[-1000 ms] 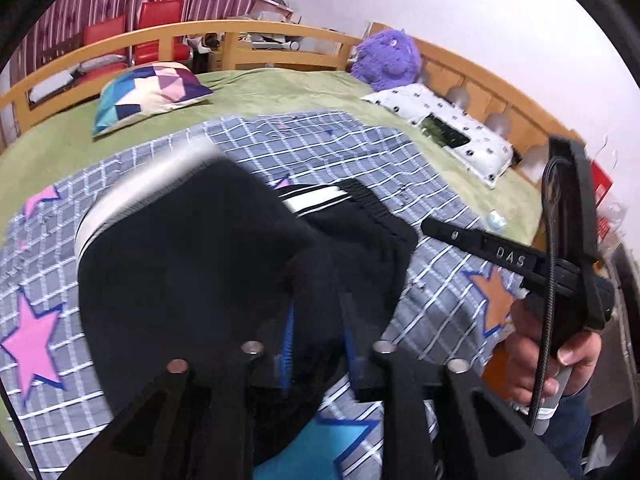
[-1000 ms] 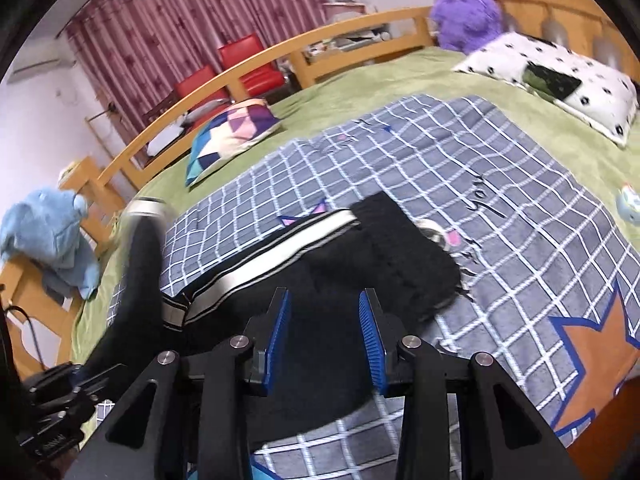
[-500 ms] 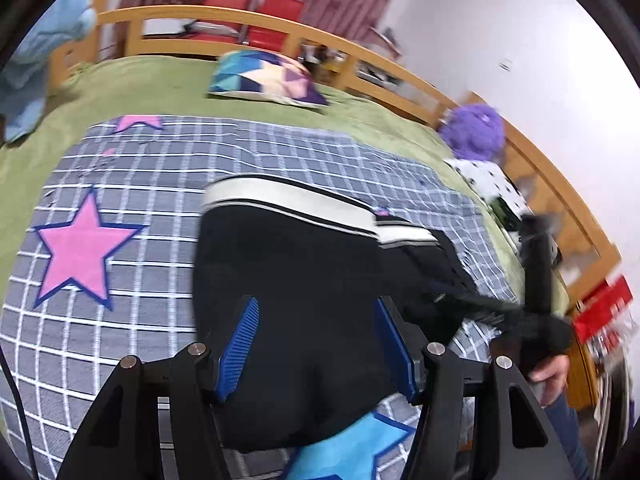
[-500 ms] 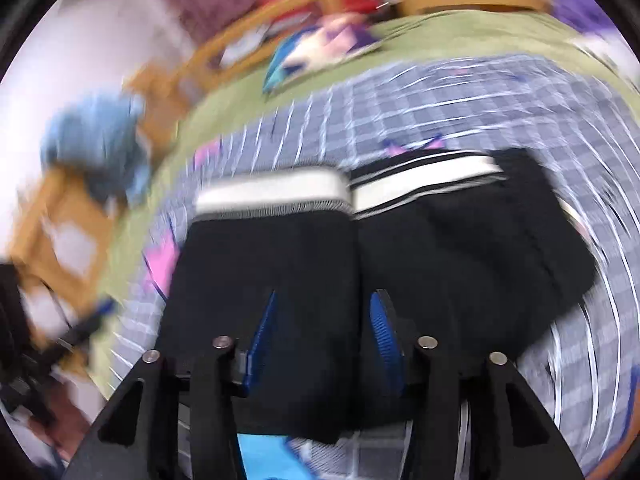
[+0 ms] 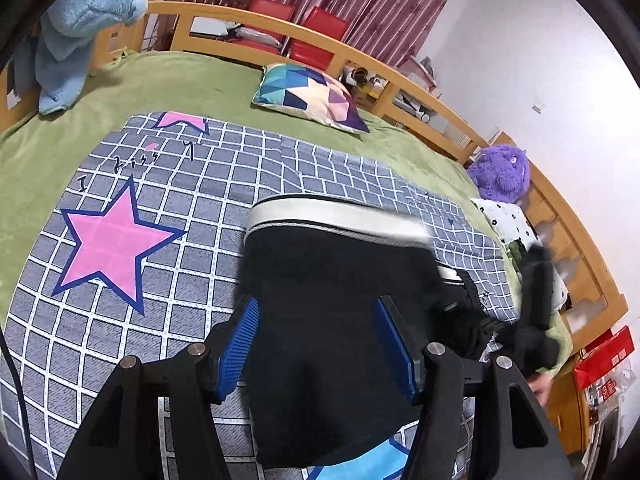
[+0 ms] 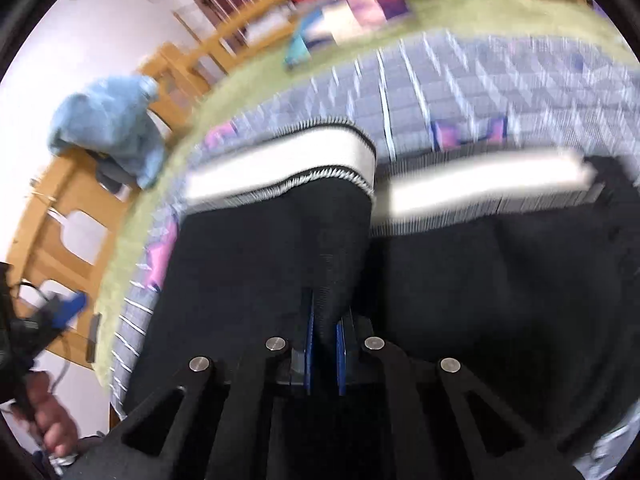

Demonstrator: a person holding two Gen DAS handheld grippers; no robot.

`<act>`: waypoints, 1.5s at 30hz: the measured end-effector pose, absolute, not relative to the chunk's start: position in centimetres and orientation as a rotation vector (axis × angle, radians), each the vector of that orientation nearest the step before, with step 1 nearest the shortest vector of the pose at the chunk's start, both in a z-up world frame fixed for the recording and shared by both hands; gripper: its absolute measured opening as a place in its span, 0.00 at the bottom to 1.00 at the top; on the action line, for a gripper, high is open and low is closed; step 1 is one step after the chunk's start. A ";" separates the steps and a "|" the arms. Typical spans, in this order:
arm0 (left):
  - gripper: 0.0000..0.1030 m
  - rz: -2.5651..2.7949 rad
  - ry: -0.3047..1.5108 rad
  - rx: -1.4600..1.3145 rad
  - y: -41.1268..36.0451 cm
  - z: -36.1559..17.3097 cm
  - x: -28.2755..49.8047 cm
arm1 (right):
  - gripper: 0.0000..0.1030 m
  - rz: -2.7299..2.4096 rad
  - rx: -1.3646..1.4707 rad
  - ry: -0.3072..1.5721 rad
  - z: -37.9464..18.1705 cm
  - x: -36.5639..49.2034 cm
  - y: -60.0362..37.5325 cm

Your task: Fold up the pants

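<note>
The pants (image 5: 328,320) are lying partly folded on the quilt (image 5: 168,264). The right gripper (image 6: 324,344), jaws just closing, is pinching black fabric; the left gripper (image 5: 316,344) is hanging released over them, so more folding seems left.

The left wrist view looks down along its blue-padded fingers (image 5: 240,344), close over the black pants (image 5: 332,320) on the bed (image 5: 192,92), facing the wooden rail (image 5: 360,56) and curtains. The right wrist view, blurred, sits still nearer the same pants (image 6: 500,280), facing the same rail (image 6: 192,60). Both views show the pants' white waistband (image 5: 336,216), the checked blanket (image 5: 200,208) and the blue plush toy (image 5: 80,32).
</note>
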State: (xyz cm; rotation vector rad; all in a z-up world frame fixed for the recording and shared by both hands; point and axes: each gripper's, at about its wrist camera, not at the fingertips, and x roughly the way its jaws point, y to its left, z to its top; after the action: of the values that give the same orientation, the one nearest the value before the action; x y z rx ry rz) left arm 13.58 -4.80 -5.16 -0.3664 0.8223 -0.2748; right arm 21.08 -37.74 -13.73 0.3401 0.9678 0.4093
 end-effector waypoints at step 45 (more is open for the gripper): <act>0.72 -0.429 0.940 0.064 -15.1 -14.3 5.3 | 0.32 0.082 0.390 0.905 -13.6 11.2 -51.3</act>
State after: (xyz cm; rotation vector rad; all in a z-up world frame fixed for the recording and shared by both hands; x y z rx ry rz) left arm 5.31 -15.10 -14.27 0.0642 0.9397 -0.4285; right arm 11.22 -51.31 -13.61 0.3903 0.9050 0.0818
